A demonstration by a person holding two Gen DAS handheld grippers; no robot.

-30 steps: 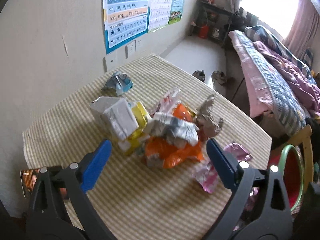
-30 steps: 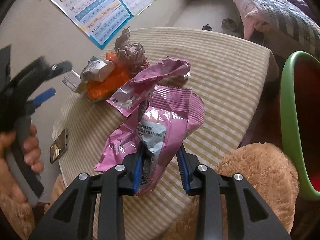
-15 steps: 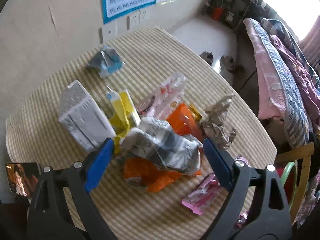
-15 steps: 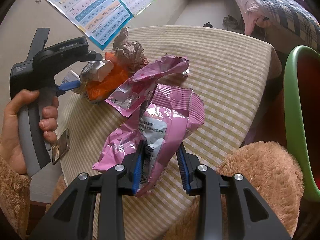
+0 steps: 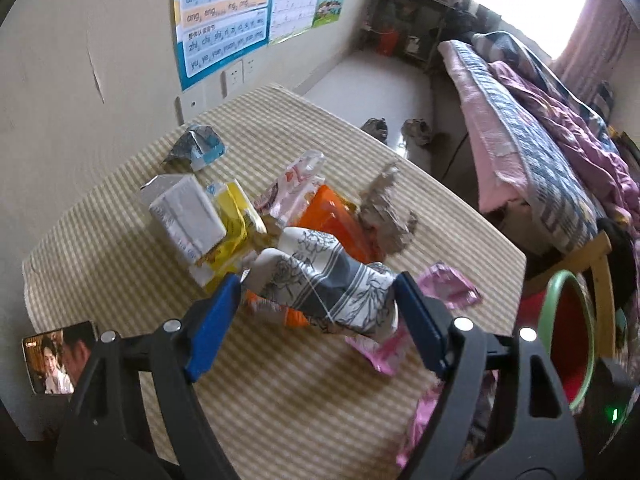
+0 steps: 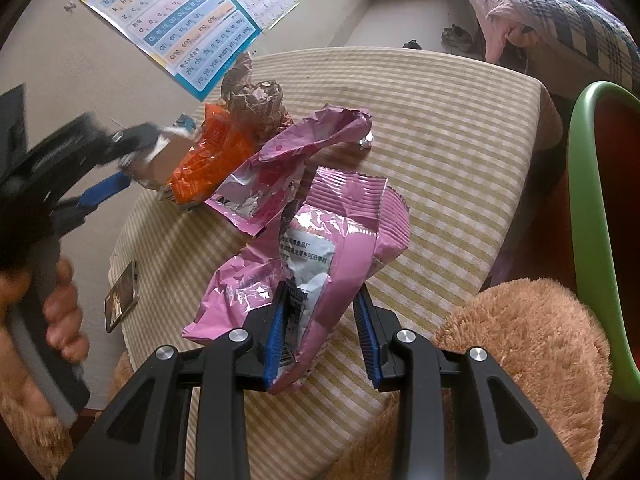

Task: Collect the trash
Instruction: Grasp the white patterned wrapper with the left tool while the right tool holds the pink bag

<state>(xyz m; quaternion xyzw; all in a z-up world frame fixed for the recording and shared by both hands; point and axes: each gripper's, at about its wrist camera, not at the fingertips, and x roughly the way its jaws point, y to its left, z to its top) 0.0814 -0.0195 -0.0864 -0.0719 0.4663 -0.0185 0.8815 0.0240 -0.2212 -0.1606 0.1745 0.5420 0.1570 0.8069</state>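
Observation:
A heap of wrappers lies on the striped table (image 5: pixel 280 400). My left gripper (image 5: pixel 317 283) has its jaws closing on a grey-and-white patterned wrapper (image 5: pixel 312 264), with both pads touching its ends. In the right wrist view the left gripper (image 6: pixel 140 156) is blurred at the heap's left side. My right gripper (image 6: pixel 320 292) is shut on a pink snack bag (image 6: pixel 352 240), held up near the table's front edge. Also in the heap are an orange wrapper (image 5: pixel 336 220), crumpled brown paper (image 5: pixel 388 216), a white carton (image 5: pixel 184 216) and a yellow wrapper (image 5: pixel 236 216).
A second pink bag (image 6: pixel 288 152) lies beside the heap. A blue-grey crumpled wrapper (image 5: pixel 196 146) sits near the wall. A green-rimmed red bin (image 6: pixel 592 200) stands off the table's right edge. A phone (image 5: pixel 60 356) lies at the left corner. A furry brown sleeve (image 6: pixel 520 340) is near the right gripper.
My left gripper has come down over the heap and its jaws have narrowed onto the patterned wrapper. The right gripper has kept still with the pink bag.

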